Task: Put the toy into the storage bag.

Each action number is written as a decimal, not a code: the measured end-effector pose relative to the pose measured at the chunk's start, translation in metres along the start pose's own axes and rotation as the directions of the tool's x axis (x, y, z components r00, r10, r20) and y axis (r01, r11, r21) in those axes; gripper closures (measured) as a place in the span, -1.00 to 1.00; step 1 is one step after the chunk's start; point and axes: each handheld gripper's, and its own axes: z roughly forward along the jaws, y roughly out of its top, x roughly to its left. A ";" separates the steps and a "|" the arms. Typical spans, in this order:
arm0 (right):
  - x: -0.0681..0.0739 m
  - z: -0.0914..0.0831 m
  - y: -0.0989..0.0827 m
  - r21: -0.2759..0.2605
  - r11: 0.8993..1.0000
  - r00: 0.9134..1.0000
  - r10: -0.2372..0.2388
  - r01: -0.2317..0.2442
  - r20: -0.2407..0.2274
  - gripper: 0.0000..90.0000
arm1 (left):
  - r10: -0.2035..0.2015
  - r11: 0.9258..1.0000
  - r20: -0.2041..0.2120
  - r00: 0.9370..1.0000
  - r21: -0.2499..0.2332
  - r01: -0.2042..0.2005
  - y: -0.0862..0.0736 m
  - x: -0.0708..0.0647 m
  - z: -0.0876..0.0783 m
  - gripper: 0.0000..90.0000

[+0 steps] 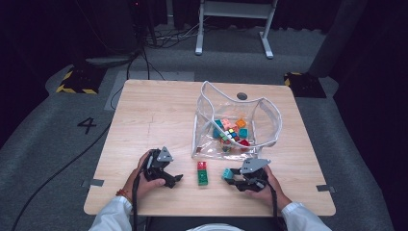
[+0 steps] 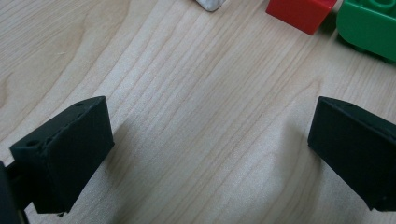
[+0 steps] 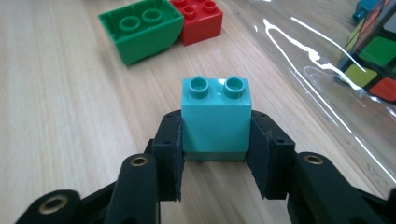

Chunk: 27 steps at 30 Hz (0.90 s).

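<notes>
The right hand-held gripper [image 3: 215, 154] is clamped on a teal two-stud brick [image 3: 215, 119], its pads pressed against the brick's two side walls with the studs facing up, and it sits low over the desk [image 1: 159, 113] close to the near edge, right of the middle. Just to its left, near the middle of that edge, a red brick [image 1: 202, 165] and a green brick [image 1: 203, 178] lie touching each other on the wood. Behind them, toward the right half of the desk, a clear plastic bag [image 1: 269, 113] stands open with more coloured bricks and a puzzle cube [image 1: 230, 134] inside. The left hand-held gripper [image 2: 210, 154] has its jaws wide apart with nothing between them, resting over bare wood just left of the red and green pair. The step in hand looks like bringing the teal brick out of the bag to join the two already laid out. The next move probably calls for setting it down upright beside or onto that pair, lining the studs up carefully and keeping the jaws clear of the neighbours before letting go.
</notes>
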 end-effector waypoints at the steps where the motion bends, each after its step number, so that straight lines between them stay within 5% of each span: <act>1: 0.002 -0.003 -0.001 0.021 1.000 1.000 0.020 -0.021 0.010 0.31 | 0.002 1.000 -0.004 1.000 -0.001 -0.002 0.000 0.000 0.000 -1.00; 6: -0.004 -0.020 -0.010 -0.002 1.000 1.000 -0.026 0.026 0.004 0.31 | -0.002 1.000 -0.001 1.000 0.001 0.002 0.000 0.000 0.000 -1.00; 18: -0.019 -0.061 -0.030 -0.008 1.000 0.997 0.027 -0.027 0.065 0.31 | 0.002 1.000 -0.004 1.000 -0.001 -0.002 0.000 0.000 0.000 -1.00; 27: -0.045 -0.099 -0.041 -0.054 0.995 0.988 0.091 -0.085 0.126 0.31 | 0.001 1.000 -0.004 1.000 -0.001 -0.001 0.000 0.000 0.000 -1.00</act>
